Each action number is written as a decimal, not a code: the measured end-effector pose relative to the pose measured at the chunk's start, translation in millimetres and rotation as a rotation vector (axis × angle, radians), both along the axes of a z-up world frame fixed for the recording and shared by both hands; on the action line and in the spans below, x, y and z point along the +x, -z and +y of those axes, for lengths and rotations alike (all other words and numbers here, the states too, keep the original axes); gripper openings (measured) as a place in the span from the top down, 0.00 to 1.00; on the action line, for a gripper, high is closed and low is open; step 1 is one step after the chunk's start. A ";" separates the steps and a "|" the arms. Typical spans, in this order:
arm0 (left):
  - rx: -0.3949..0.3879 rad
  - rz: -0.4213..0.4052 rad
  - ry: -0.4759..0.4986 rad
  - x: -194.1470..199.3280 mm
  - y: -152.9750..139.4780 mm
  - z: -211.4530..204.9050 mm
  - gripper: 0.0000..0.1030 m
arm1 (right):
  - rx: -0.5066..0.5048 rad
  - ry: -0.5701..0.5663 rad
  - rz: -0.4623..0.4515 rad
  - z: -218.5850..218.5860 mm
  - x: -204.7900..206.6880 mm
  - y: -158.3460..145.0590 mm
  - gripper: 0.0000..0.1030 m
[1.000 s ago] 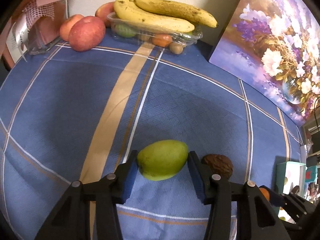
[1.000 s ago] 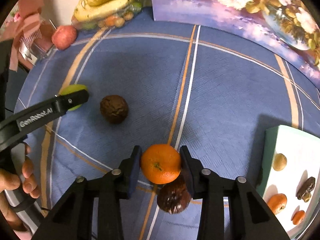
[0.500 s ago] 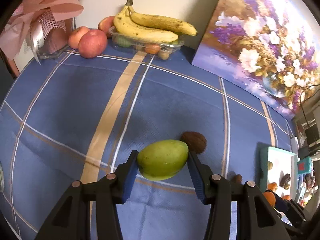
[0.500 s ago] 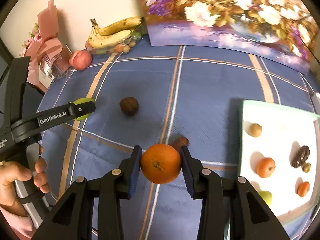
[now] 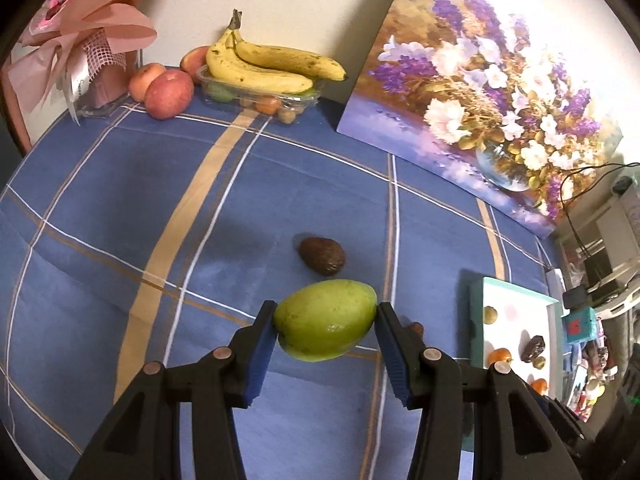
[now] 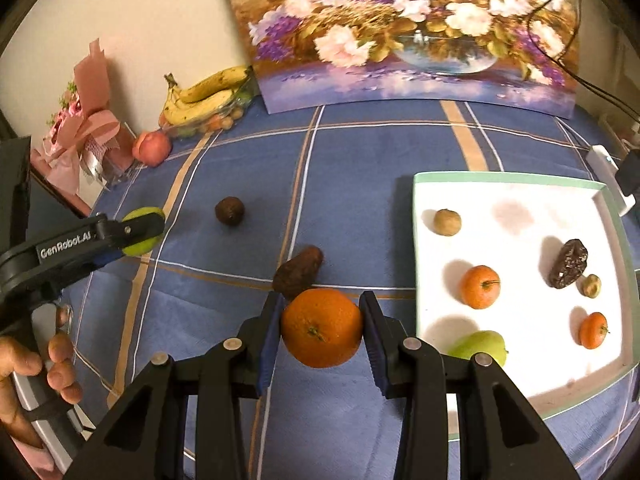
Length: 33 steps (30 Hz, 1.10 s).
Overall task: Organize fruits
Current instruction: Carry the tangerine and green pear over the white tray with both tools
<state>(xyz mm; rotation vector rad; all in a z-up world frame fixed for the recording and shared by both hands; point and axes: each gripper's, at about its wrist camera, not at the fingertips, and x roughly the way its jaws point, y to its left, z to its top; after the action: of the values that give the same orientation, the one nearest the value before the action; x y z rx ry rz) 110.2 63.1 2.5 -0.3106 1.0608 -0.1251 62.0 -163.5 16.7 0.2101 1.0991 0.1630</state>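
Observation:
My left gripper is shut on a green mango and holds it above the blue cloth; the mango also shows in the right wrist view. My right gripper is shut on an orange, lifted just left of the white tray. The tray holds several small fruits, among them a green fruit and a small orange. A dark brown round fruit and a brown oblong fruit lie on the cloth.
Bananas on a clear plastic box and red apples sit at the back by the wall. A pink bouquet stands at the back left. A flower painting leans on the wall. The tray also shows in the left wrist view.
Both grippers have risen and pulled back with their fruits. The tray has come fully into the right wrist view, and more of the table shows in both views.

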 end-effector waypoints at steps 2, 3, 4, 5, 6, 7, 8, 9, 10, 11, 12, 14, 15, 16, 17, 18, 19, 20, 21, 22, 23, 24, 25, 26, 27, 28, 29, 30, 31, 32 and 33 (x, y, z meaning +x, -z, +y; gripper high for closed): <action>0.007 -0.007 0.008 -2.3 -3.3 -6.2 0.49 | 0.007 0.011 -0.010 -8.7 -1.1 -2.2 0.61; 0.010 -0.011 0.014 -2.9 -5.3 -10.4 0.49 | 0.006 0.016 -0.014 -12.4 -1.6 -3.2 0.61; 0.009 -0.014 0.021 -3.7 -6.3 -13.2 0.49 | 0.005 0.023 -0.018 -18.0 -1.8 -3.9 0.61; 0.005 -0.017 0.031 -4.0 -7.8 -17.8 0.49 | 0.004 0.033 -0.021 -23.4 -1.8 -4.7 0.61; -0.004 -0.019 0.044 -4.2 -9.2 -23.7 0.49 | 0.006 0.047 -0.023 -30.7 -2.0 -5.2 0.61; -0.010 -0.019 0.058 -4.4 -10.2 -28.4 0.49 | 0.005 0.064 -0.022 -39.2 -2.2 -5.2 0.61; -0.019 -0.020 0.075 -4.8 -11.4 -36.3 0.49 | 0.003 0.079 -0.021 -46.0 -2.6 -5.4 0.61; -0.022 -0.020 0.088 -4.7 -12.1 -42.5 0.49 | -0.002 0.103 -0.019 -55.7 -3.2 -5.0 0.61; -0.023 -0.020 0.105 -5.1 -13.0 -49.4 0.49 | -0.009 0.125 -0.017 -64.3 -4.2 -4.6 0.61; -0.023 -0.020 0.122 -5.8 -13.7 -57.4 0.49 | -0.017 0.147 -0.016 -73.3 -5.0 -4.7 0.61; -0.023 -0.020 0.143 -6.8 -14.2 -66.6 0.49 | -0.024 0.175 -0.015 -85.0 -6.2 -4.9 0.61; -0.026 -0.019 0.183 -9.0 -14.8 -83.7 0.49 | -0.030 0.213 -0.016 -102.0 -8.4 -5.8 0.61; -0.030 -0.018 0.201 -10.7 -15.0 -92.0 0.49 | -0.035 0.236 -0.018 -111.6 -10.2 -6.9 0.61; -0.034 -0.018 0.219 -12.3 -15.2 -99.5 0.49 | -0.039 0.257 -0.020 -120.0 -11.9 -8.4 0.61; -0.038 -0.018 0.239 -13.9 -15.4 -107.6 0.49 | -0.045 0.279 -0.022 -128.1 -13.9 -9.8 0.61; -0.042 -0.016 0.258 -15.7 -15.4 -116.0 0.49 | -0.050 0.300 -0.025 -136.4 -15.4 -11.2 0.61; -0.046 -0.014 0.272 -17.4 -15.0 -122.7 0.49 | -0.057 0.325 -0.026 -145.4 -17.8 -12.5 0.61; -0.047 -0.010 0.287 -19.0 -14.5 -130.0 0.49 | -0.062 0.344 -0.027 -152.6 -20.4 -13.4 0.61; -0.042 -0.006 0.303 -20.8 -13.7 -138.2 0.49 | -0.063 0.356 -0.028 -158.0 -22.3 -14.0 0.61; -0.036 -0.005 0.315 -22.7 -12.8 -144.4 0.49 | -0.062 0.372 -0.030 -164.8 -24.6 -15.1 0.61; -0.029 -0.004 0.328 -25.0 -11.7 -151.3 0.49 | -0.059 0.388 -0.034 -171.4 -27.0 -16.4 0.61; -0.025 -0.003 0.342 -27.5 -10.6 -157.8 0.49 | -0.055 0.397 -0.037 -175.4 -28.5 -17.9 0.61; -0.026 -0.002 0.354 -29.4 -9.6 -163.7 0.49 | -0.051 0.407 -0.044 -180.1 -30.6 -19.8 0.61; -0.032 0.001 0.370 -31.7 -8.7 -170.7 0.49 | -0.048 0.413 -0.048 -181.6 -32.6 -21.5 0.61; -0.036 0.003 0.381 -33.5 -7.6 -175.1 0.49 | -0.046 0.421 -0.055 -184.6 -34.3 -22.9 0.61; -0.038 0.002 0.397 -35.5 -6.5 -181.5 0.49 | -0.043 0.427 -0.063 -187.5 -36.4 -25.1 0.61; -0.035 0.000 0.405 -36.4 -5.6 -186.0 0.49 | -0.042 0.430 -0.068 -188.9 -38.0 -26.2 0.61; -0.025 -0.003 0.416 -37.7 -4.1 -191.6 0.49 | -0.040 0.434 -0.073 -190.9 -39.5 -27.7 0.61; -0.016 -0.005 0.422 -38.8 -2.3 -195.6 0.49 | -0.039 0.436 -0.075 -191.8 -39.9 -27.9 0.61; -0.009 -0.004 0.429 -39.4 0.6 -199.4 0.49 | -0.036 0.438 -0.075 -192.6 -40.0 -27.9 0.61; -0.010 0.001 0.434 -39.3 4.3 -202.7 0.49 | -0.033 0.438 -0.073 -193.6 -40.4 -27.1 0.61</action>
<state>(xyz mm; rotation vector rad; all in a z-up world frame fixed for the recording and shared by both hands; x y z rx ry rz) 70.9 -139.5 -1.7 -0.0849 1.1161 -0.5186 21.6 -357.1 43.8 0.4066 0.9593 -0.2367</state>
